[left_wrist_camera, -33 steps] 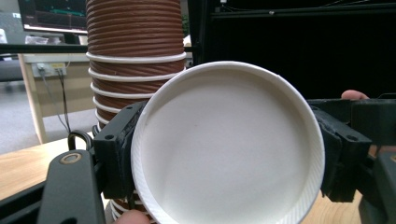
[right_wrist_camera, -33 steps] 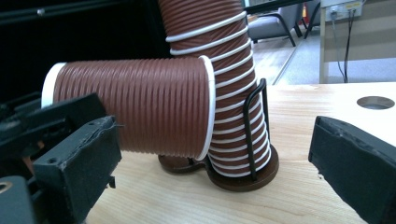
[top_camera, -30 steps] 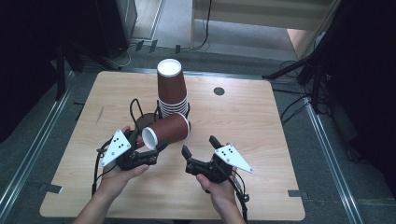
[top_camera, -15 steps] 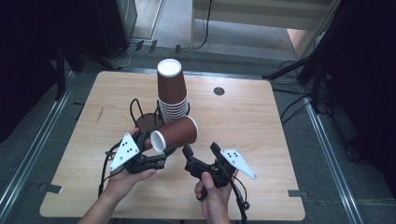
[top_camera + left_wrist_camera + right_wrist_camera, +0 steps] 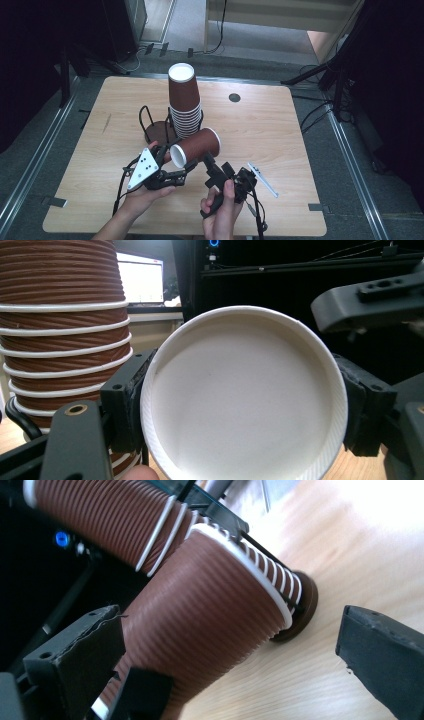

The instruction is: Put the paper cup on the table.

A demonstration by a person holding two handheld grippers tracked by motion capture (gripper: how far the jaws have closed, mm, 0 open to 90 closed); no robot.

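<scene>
A ribbed brown paper cup (image 5: 196, 146) lies on its side in the air above the table's front half. Its white base (image 5: 243, 395) faces the left gripper's camera. My left gripper (image 5: 182, 167) is shut on the cup's base end, one pad on each side (image 5: 127, 407). My right gripper (image 5: 212, 167) is open just right of it, and the cup's body (image 5: 210, 625) lies between its wide-apart jaws, close to the left one (image 5: 75, 655). Behind stands a tall stack of the same cups (image 5: 184, 102) in a black wire holder (image 5: 155, 131).
The wooden table (image 5: 280, 135) has a small black round hole (image 5: 234, 97) at the back right. Cables trail from both grippers toward the front edge. Dark stands and cables ring the table on the floor.
The left gripper has carried the cup to the right and slightly nearer. The right hand has rolled its gripper and brought its open jaws up around the cup.
</scene>
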